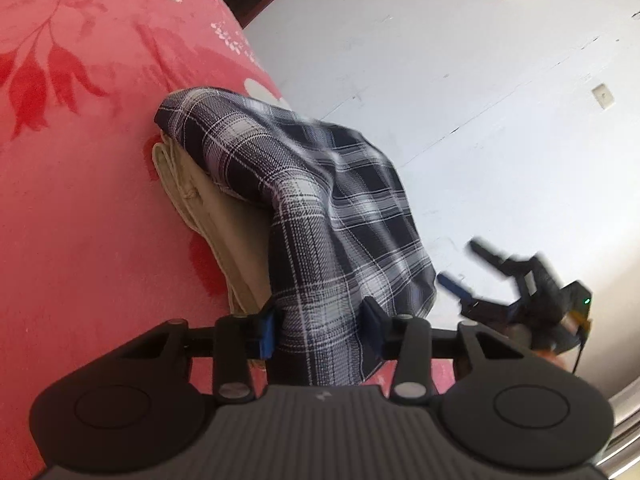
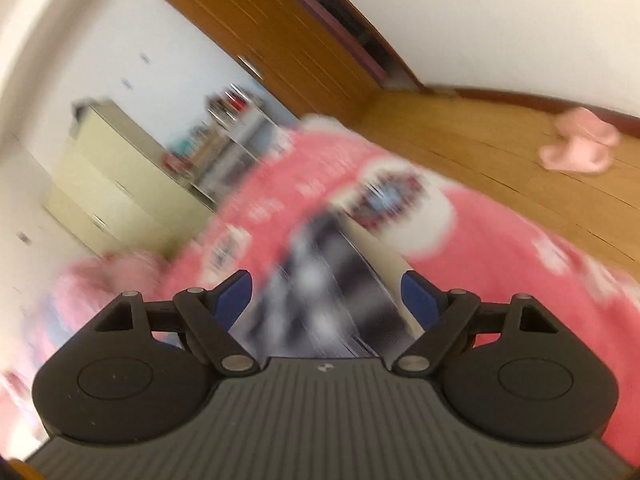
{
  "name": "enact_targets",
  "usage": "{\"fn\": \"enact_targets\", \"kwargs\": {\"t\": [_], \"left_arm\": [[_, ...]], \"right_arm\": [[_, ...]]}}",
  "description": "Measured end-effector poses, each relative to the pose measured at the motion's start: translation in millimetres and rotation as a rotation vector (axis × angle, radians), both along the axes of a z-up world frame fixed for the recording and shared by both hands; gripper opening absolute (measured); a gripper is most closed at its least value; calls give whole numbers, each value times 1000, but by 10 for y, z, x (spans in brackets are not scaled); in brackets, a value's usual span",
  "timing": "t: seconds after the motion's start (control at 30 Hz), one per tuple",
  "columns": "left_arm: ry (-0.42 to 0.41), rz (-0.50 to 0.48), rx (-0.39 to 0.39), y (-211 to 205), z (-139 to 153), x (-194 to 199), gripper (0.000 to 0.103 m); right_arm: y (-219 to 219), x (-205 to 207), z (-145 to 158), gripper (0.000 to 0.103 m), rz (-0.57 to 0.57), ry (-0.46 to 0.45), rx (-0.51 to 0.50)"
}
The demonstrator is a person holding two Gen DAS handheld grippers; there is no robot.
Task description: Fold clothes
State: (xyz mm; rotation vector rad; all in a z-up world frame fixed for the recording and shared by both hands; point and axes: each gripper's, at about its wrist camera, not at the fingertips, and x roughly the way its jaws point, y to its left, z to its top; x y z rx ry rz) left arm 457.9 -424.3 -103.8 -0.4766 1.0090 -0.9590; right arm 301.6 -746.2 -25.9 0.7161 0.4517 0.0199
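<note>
My left gripper (image 1: 320, 330) clenches a fold of the plaid shirt (image 1: 320, 208), which drapes over beige folded clothes (image 1: 224, 224) on the pink floral blanket (image 1: 80, 160). My right gripper (image 2: 326, 294) is spread wide, grasping nothing, the blurred shirt just beyond it.

The plaid cloth (image 1: 320, 200) is navy crossed with white and grey lines. Under it the folded garment (image 1: 224, 224) is cream. The bed cover (image 1: 80, 160) is coral pink, printed with red leaves and white flowers. The left claw (image 1: 320, 330) is black with blue pads (image 1: 266, 332), and the right claw (image 2: 326, 292) has the same colours. The wall (image 1: 460, 80) is white. In the right wrist view, the floor (image 2: 480, 140) is honey-brown wood, the wardrobe (image 2: 288, 48) a darker brown, the cabinet (image 2: 112, 184) pale yellow, and the crumpled cloth (image 2: 576, 146) on the floor light pink.
</note>
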Motion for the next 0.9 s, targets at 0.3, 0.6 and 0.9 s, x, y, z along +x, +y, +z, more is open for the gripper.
{"fn": "enact_targets", "kwargs": {"t": [0.3, 0.6, 0.9], "left_arm": [[121, -4, -146, 101, 230, -35, 18], [113, -32, -136, 218, 25, -124, 30], [86, 142, -176, 813, 50, 177, 53]], "right_arm": [[277, -14, -256, 16, 11, 100, -79], [168, -25, -331, 33, -15, 238, -198], [610, -172, 297, 41, -38, 56, -395]]}}
